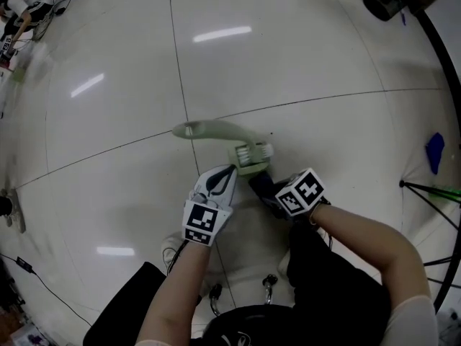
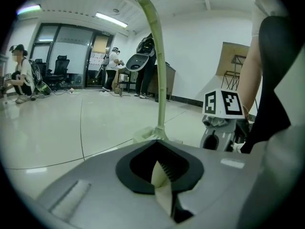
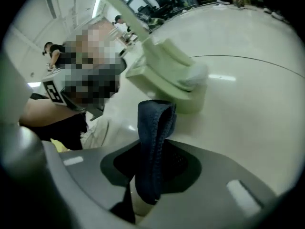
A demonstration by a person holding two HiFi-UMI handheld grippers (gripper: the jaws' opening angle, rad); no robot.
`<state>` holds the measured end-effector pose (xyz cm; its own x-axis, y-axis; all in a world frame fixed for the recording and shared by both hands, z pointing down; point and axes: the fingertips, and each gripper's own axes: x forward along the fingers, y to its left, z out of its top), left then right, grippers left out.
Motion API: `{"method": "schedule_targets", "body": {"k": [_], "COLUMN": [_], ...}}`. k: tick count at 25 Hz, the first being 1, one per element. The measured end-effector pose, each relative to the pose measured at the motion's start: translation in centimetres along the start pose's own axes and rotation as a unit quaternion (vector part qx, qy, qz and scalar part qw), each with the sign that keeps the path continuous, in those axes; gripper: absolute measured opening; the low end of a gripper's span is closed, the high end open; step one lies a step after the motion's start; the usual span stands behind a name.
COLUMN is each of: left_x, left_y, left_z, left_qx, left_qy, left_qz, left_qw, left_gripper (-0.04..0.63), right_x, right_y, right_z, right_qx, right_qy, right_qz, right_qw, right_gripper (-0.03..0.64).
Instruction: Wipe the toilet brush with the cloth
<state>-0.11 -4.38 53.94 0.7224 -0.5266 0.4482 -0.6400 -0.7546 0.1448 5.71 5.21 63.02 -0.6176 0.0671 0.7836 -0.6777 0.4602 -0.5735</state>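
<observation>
Head view: cloth (image 1: 256,182) mostly under right gripper (image 1: 268,192), I can't see its extent | left gripper view: brush (image 2: 161,80) base partly behind left gripper (image 2: 164,187) | right gripper view: handle end cut off at frame edge | far clutter (image 1: 21,9) too blurred to name

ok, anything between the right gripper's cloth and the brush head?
No object. In the right gripper view the cloth in the right gripper sits right up against the toilet brush head, with at most a sliver of bare floor between.
</observation>
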Motion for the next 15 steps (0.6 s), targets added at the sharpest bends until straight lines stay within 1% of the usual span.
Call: {"method": "schedule_targets", "body": {"k": [2, 4, 5, 8, 10, 13, 15], "left_x": [0.2, 0.6, 0.8, 0.9, 1.0, 1.1, 1.0], "left_y": [-0.2, -0.5, -0.6, -1.0, -1.2, -1.0, -0.8], "left_z": [0.3, 0.4, 0.4, 0.5, 0.4, 0.0, -0.1], "left_qx": [-0.006, -0.016, -0.023, -0.045, -0.047, -0.047, -0.051], "left_qy": [-0.002, -0.001, -0.001, -0.003, -0.001, 0.005, 0.007], "left_qz": [0.001, -0.006, -0.009, -0.016, -0.019, -0.020, -0.020], "left_qw": [1.0000, 0.9998, 0.9997, 0.9989, 0.9987, 0.9987, 0.9985], "left_gripper": [0.005, 0.005, 0.005, 0.005, 0.005, 0.005, 0.005], "right_x": [1.4, 2.1, 2.2, 1.7, 1.0, -0.2, -1.1], "right_y": [3.0, 3.8, 3.6, 1.0, -1.6, -4.7, -6.5], "right_z": [1.0, 2.3, 2.9, 3.2, 2.4, 1.1, 1.1], "right_qx": [-0.046, -0.072, -0.072, -0.042, -0.027, -0.012, 0.002], "right_qy": [0.014, 0.014, 0.011, 0.011, 0.018, 0.031, 0.024], "right_qz": [0.044, 0.053, 0.050, 0.027, -0.001, -0.030, -0.048], "right_qw": [0.998, 0.996, 0.996, 0.999, 0.999, 0.999, 0.999], "right_gripper": [0.107, 0.107, 0.107, 0.107, 0.107, 0.107, 0.107]}}
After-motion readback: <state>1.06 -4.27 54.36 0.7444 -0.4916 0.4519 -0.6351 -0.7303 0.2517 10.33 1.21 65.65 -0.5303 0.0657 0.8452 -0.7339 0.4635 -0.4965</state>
